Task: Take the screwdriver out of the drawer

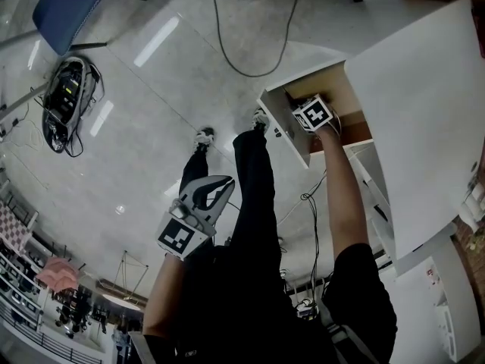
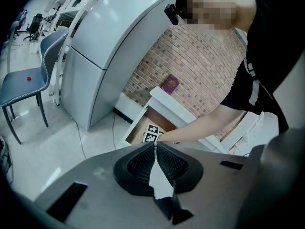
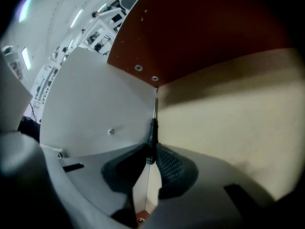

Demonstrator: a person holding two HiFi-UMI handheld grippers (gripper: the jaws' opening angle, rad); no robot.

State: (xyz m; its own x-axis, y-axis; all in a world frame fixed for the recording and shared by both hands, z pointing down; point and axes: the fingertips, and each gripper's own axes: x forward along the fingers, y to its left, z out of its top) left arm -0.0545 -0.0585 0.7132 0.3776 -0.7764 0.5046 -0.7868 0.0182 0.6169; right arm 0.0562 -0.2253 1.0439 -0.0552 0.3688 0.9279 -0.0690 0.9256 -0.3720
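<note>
The screwdriver (image 3: 152, 130), a slim black handle with a thin metal shaft, sits between the tips of my right gripper (image 3: 151, 152), which is shut on it. It points into the corner of the drawer (image 3: 228, 128), where the pale floor meets the white side wall. In the head view the right gripper (image 1: 312, 114) reaches inside the open drawer (image 1: 286, 126), and its jaws are hidden there. My left gripper (image 1: 203, 200) hangs by the person's legs, away from the drawer. In its own view the left gripper (image 2: 155, 146) is shut with nothing held.
The white cabinet top (image 1: 432, 112) overhangs the drawer on the right. A black cable (image 1: 250, 67) loops over the shiny floor. A blue chair (image 1: 72, 6) and a device with tangled cables (image 1: 67, 97) stand at the far left. A grey rounded cabinet (image 2: 95, 46) stands by the brick wall (image 2: 190, 56).
</note>
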